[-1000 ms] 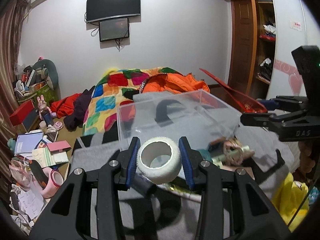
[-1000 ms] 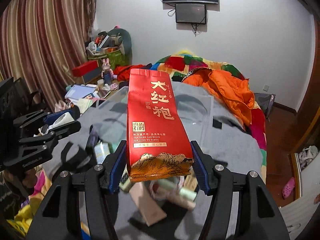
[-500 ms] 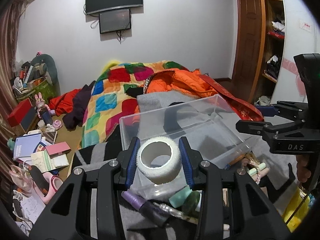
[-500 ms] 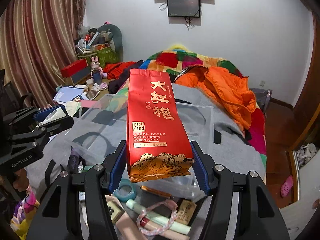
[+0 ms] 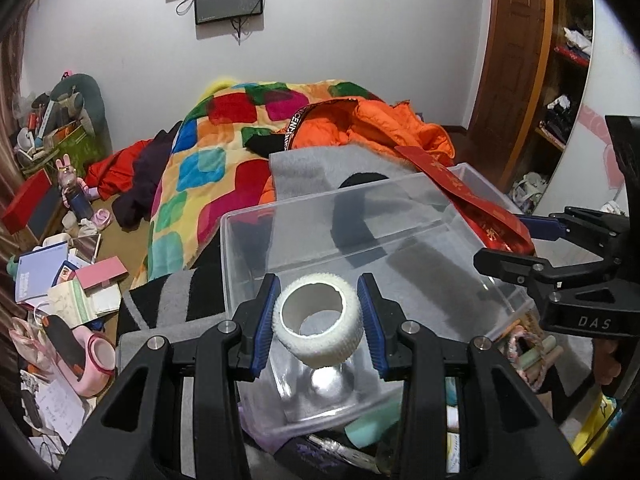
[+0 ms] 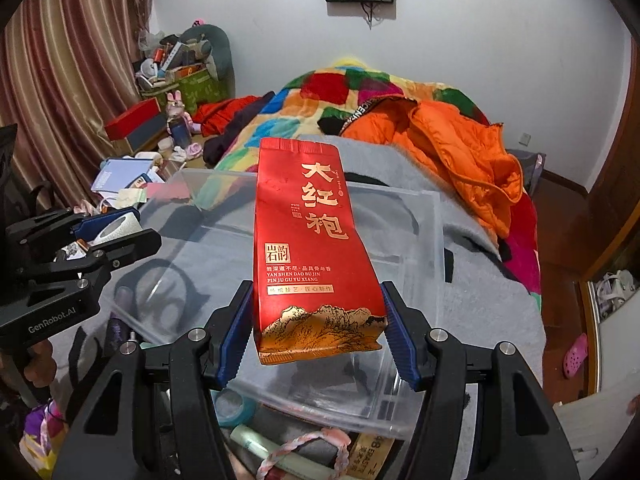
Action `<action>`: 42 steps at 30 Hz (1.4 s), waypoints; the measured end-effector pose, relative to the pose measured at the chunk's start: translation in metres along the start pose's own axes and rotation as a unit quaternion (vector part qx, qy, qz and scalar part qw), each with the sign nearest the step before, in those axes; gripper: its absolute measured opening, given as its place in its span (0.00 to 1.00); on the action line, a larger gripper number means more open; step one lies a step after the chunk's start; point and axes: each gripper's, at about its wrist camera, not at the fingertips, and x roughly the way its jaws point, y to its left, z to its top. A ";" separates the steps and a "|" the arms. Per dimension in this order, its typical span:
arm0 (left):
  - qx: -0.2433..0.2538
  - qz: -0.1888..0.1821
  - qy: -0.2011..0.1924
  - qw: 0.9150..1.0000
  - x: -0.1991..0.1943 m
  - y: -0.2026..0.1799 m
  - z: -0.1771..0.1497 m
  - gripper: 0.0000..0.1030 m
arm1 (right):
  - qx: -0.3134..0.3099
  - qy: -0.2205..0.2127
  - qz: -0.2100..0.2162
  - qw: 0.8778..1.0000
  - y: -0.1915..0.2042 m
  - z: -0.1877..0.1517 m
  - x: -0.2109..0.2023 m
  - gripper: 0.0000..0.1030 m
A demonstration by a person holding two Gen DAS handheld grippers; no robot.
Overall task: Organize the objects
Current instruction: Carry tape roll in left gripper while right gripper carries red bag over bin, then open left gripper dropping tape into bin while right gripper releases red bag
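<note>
While the left gripper [image 5: 319, 322] clamps a white tape roll [image 5: 318, 322] and the right gripper [image 6: 318, 332] a red tea packet [image 6: 312, 248], both hover over the clear bin [image 5: 400, 248]; next, drop them in.

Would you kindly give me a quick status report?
Left gripper shut on white tape roll. Right gripper shut on red tea packet. Both over empty clear bin; nothing blocking.

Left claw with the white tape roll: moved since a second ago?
Yes. The left claw, shut on the white tape roll, has come forward and down over the clear plastic bin, whose near rim now lies beneath it.
</note>
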 end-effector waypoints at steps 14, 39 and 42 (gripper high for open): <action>0.018 0.007 0.029 0.999 0.023 -0.011 -0.001 0.38 | -0.015 0.023 -0.022 0.999 0.004 0.000 0.022 0.56; 0.009 0.002 -0.003 1.000 -0.011 -0.015 -0.002 0.70 | -0.023 -0.001 -0.061 0.998 0.015 -0.009 -0.009 0.79; 0.006 0.001 -0.008 1.000 -0.020 -0.015 -0.003 0.75 | -0.016 -0.009 -0.056 0.998 0.014 -0.013 -0.019 0.79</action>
